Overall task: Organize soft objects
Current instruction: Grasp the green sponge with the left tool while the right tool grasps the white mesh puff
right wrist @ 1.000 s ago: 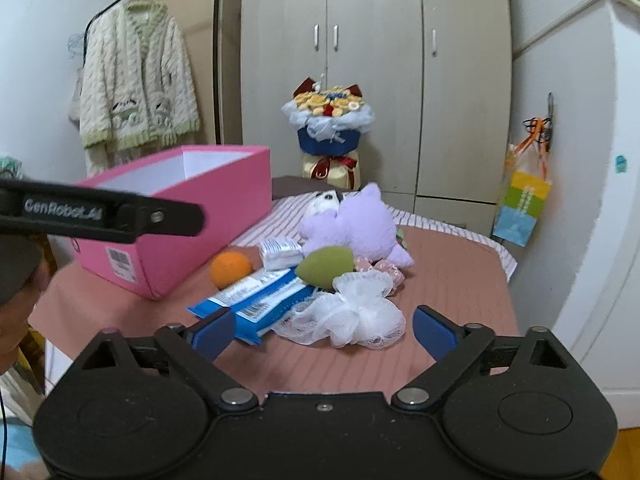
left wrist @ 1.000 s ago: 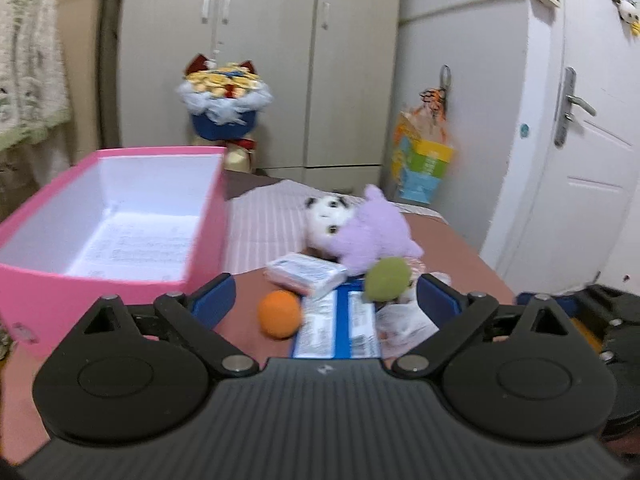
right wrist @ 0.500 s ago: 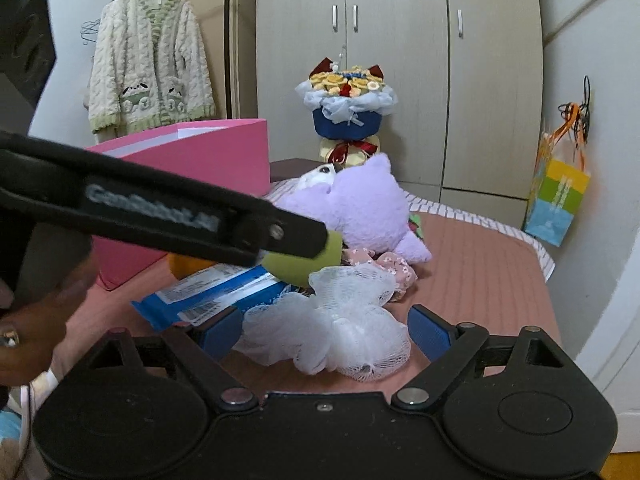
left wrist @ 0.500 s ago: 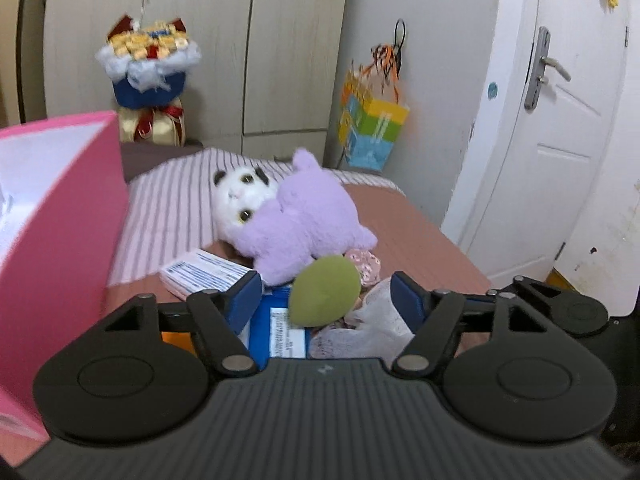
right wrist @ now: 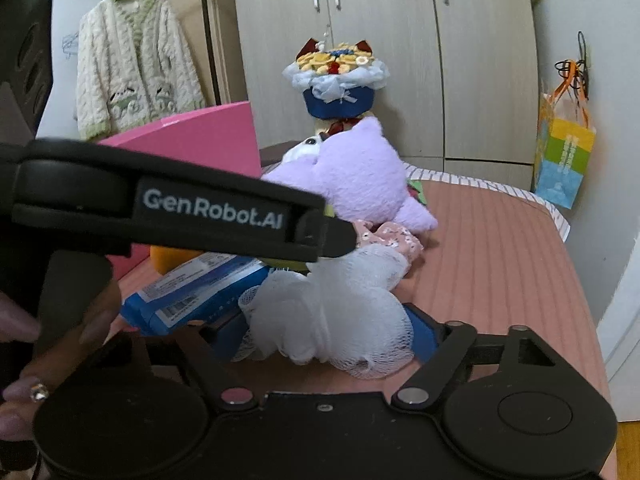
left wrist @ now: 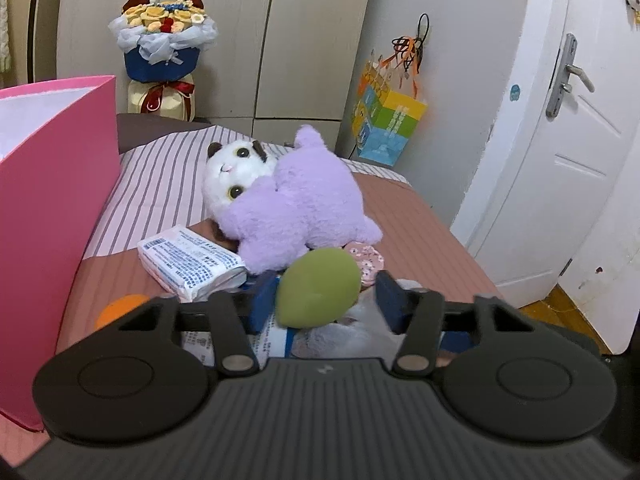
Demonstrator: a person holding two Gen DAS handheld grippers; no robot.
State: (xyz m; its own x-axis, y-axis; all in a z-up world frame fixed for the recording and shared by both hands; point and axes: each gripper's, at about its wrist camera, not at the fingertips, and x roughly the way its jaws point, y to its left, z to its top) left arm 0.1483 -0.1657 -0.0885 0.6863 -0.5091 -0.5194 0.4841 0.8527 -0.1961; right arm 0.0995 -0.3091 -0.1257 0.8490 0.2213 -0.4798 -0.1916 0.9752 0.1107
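my left claw (left wrist: pixel 326 298) has just been closing, and the green egg-shaped sponge (left wrist: pixel 318 288) sits between its blue pads (left wrist: pixel 264 300); the left pad touches the sponge's side, while the right pad stands a little clear of it, so i do not have a real hold yet. the sponge lies on the blue packet (right wrist: pixel 192 292), right in front of the purple plush (left wrist: pixel 296 204), whose white face is turned toward the pink box (left wrist: pixel 52 184) at the left. a white tissue pack (left wrist: pixel 192 260) lies just beside the plush, and an orange ball (left wrist: pixel 120 308) peeks out near the box's foot. my right claw (right wrist: pixel 326 336) has also been closing, with the white mesh puff (right wrist: pixel 332 316) bulging up between its fingers; the pads are mostly hidden behind the netting, so i cannot tell whether they press on it. the puff rests on the pink bedcover (right wrist: pixel 500 264), touching the floral cloth bit (right wrist: pixel 388 236) behind it. my left claw's black arm crosses the right camera's view, hiding most of the sponge there.
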